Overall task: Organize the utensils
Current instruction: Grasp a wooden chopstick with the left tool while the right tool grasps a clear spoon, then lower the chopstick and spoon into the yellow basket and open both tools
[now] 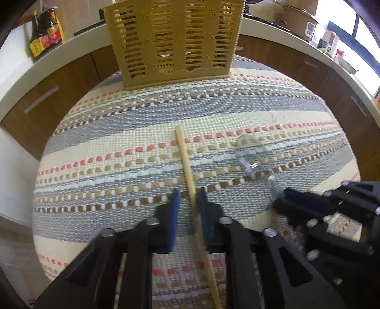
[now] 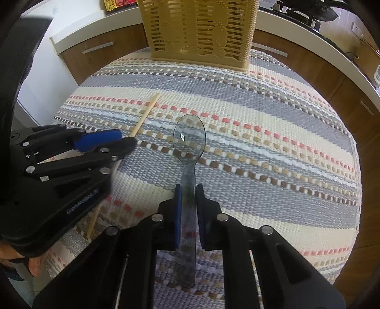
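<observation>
A wooden chopstick (image 1: 186,166) lies on the striped woven cloth (image 1: 118,147) and runs back between the fingers of my left gripper (image 1: 188,199). The jaws stand narrowly apart; the right pad touches the stick, a gap shows on the left. My right gripper (image 2: 188,192) is shut on the handle of a clear plastic spoon (image 2: 189,135), bowl pointing forward. The spoon also shows in the left wrist view (image 1: 249,152), and the chopstick in the right wrist view (image 2: 146,114). A tan slatted utensil basket (image 1: 174,40) stands upright at the far edge of the cloth (image 2: 199,31).
Brown cabinets (image 1: 59,95) and a white counter (image 1: 71,42) curve behind the table. Sauce bottles (image 1: 45,33) stand on the counter at far left. A pot (image 1: 299,16) and small items sit at far right. My left gripper shows at the left of the right wrist view (image 2: 106,142).
</observation>
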